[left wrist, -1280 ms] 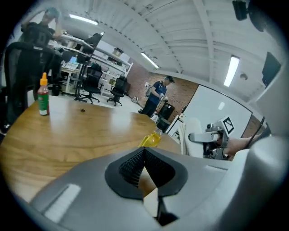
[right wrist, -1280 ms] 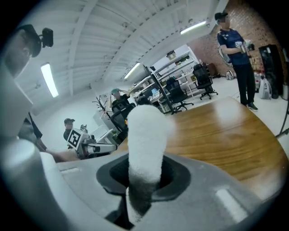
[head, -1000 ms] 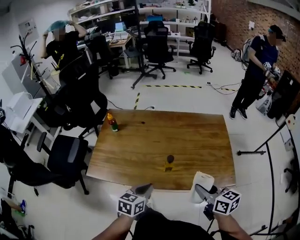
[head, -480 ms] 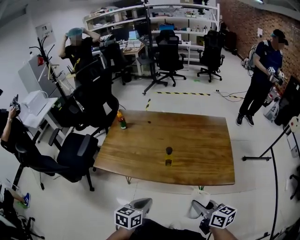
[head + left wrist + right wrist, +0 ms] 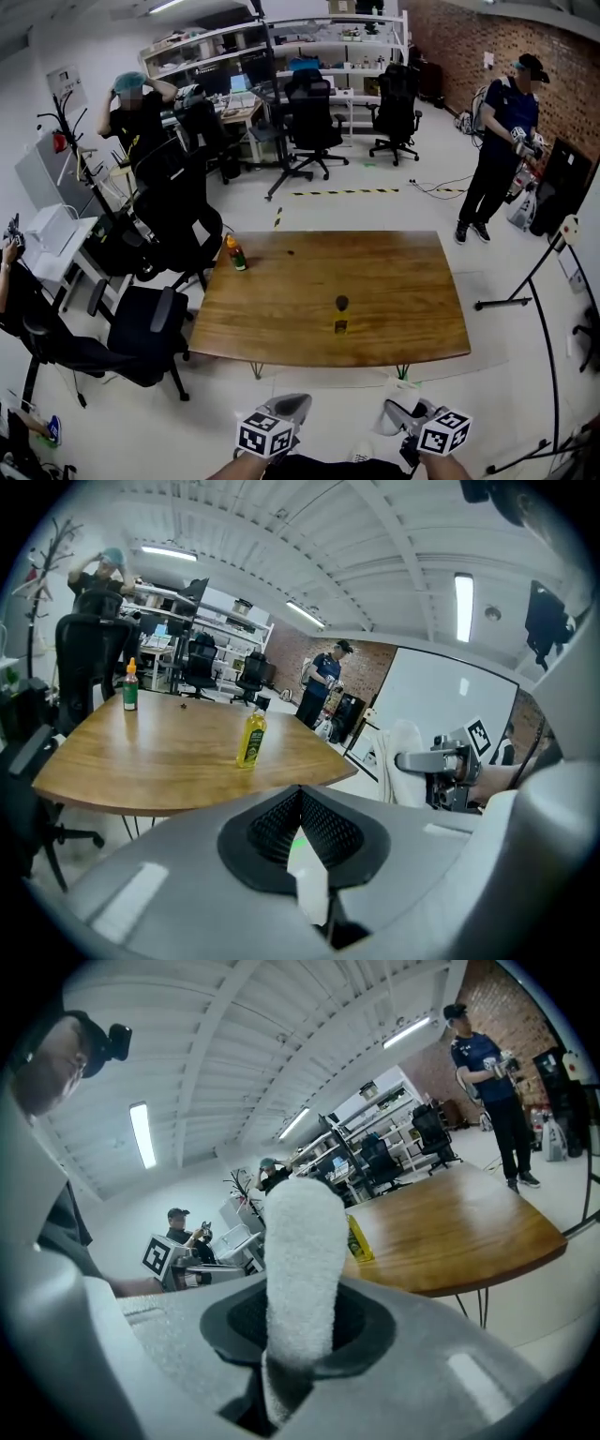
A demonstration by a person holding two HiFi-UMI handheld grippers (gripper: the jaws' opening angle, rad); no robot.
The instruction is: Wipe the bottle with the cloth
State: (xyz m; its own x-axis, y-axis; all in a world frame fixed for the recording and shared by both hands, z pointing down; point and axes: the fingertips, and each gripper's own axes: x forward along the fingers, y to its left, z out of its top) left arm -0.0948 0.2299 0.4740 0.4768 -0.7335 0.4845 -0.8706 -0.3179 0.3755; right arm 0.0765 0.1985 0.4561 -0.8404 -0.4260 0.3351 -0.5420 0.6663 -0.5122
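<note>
standing upright: small yellow bottle (image 5: 250,742), dark-capped

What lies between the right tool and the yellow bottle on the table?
Only bare floor and tabletop, seen in the head view, separate the right tool from the yellow bottle.

Pulling back: left gripper (image 5: 290,407) and right gripper (image 5: 393,416) with its cloth (image 5: 385,424) now sit clear of the table's (image 5: 281,319) near edge.
</note>
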